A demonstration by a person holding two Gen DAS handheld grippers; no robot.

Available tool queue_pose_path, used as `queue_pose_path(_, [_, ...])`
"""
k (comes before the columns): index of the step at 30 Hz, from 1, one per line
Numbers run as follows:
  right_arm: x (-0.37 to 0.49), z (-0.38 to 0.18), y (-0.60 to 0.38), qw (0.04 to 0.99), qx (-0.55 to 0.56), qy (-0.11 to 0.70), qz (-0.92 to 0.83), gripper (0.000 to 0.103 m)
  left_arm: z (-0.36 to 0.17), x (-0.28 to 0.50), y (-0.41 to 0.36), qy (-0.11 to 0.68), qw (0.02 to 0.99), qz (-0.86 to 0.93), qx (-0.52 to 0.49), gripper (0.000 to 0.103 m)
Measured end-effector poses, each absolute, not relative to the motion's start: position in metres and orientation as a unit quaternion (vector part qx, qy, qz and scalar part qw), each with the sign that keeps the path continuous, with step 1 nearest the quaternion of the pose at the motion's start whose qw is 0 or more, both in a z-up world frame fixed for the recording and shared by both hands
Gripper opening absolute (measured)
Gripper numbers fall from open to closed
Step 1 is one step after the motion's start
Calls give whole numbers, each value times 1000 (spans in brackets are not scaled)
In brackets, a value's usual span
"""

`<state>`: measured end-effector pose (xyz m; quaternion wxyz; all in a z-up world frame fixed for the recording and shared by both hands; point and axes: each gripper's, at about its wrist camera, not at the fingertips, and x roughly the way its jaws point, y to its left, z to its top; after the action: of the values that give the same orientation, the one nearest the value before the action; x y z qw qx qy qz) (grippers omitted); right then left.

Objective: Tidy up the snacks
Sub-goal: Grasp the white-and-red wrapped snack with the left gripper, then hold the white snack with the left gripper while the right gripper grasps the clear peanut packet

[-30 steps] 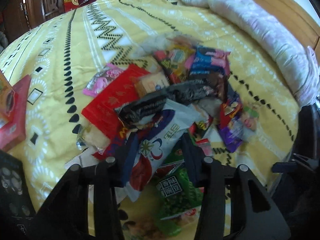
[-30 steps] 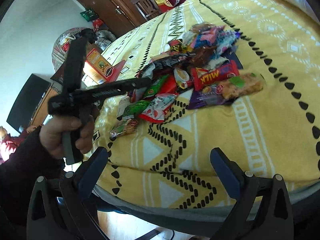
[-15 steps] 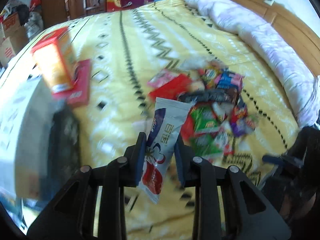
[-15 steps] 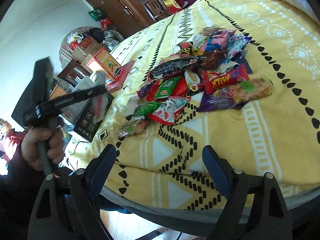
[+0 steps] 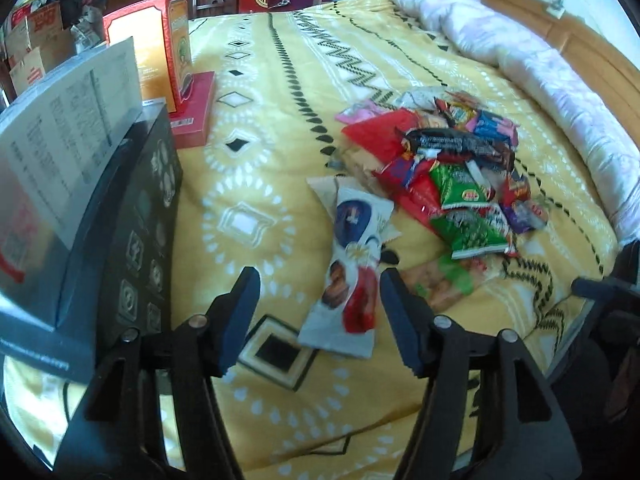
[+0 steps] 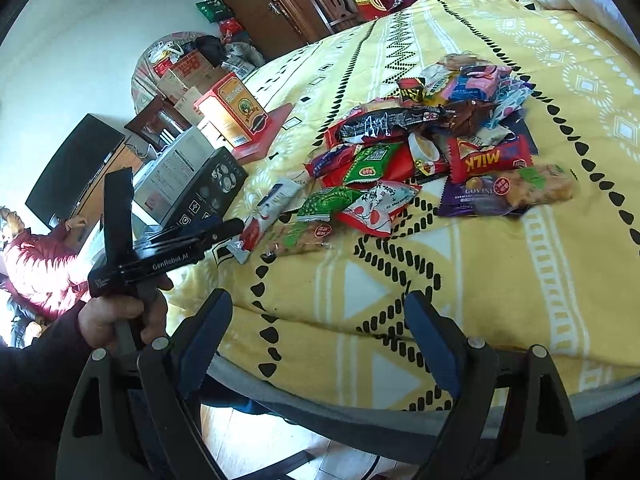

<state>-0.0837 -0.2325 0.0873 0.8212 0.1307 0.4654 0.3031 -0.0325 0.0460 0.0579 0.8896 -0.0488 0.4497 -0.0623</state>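
A pile of snack packets [image 5: 452,168] lies on the yellow patterned bedspread [image 5: 256,152]; it also shows in the right wrist view [image 6: 424,152]. A white packet with blue and red print [image 5: 352,276] lies apart from the pile, left of it, between the spread fingers of my left gripper [image 5: 316,300], which is open. The same packet shows in the right wrist view [image 6: 264,216], just past the left gripper's tip [image 6: 224,228]. My right gripper [image 6: 316,340] is open and empty over the bed's near edge.
A black box [image 5: 132,216] with a grey-white box on it stands at the left. Behind it are an upright red and orange carton [image 5: 160,44] and a flat red box [image 5: 192,108]. A rolled pale quilt [image 5: 532,64] lies along the far right.
My left gripper carried the white packet out of the pile to the left, set it down on the bedspread and opened. The right gripper stayed open and barely moved.
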Motion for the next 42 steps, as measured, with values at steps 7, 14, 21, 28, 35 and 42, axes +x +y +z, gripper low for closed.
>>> queue_pose_path(7, [-80, 85, -226, 817, 127, 469, 310, 90, 32, -15, 25, 481, 873, -83, -19, 39])
queue_pose_path(14, [-71, 86, -192, 805, 52, 469, 361, 90, 46, -33, 37, 474, 878, -59, -46, 32])
queue_pose_path(21, [-24, 64, -133, 776, -109, 470, 405, 90, 68, -61, 45, 464, 881, -65, -73, 31])
queue_pose_path(28, [-5, 38, -110, 767, -138, 477, 407, 83, 70, -64, 47, 466, 879, -61, -78, 31])
queue_pose_path(35, [-38, 44, -145, 797, 18, 518, 310, 63, 62, -61, 50, 468, 878, -49, -89, 31])
queue_pose_path(42, [-48, 67, -146, 804, -18, 490, 337, 79, 43, -59, 59, 488, 865, -48, -104, 32])
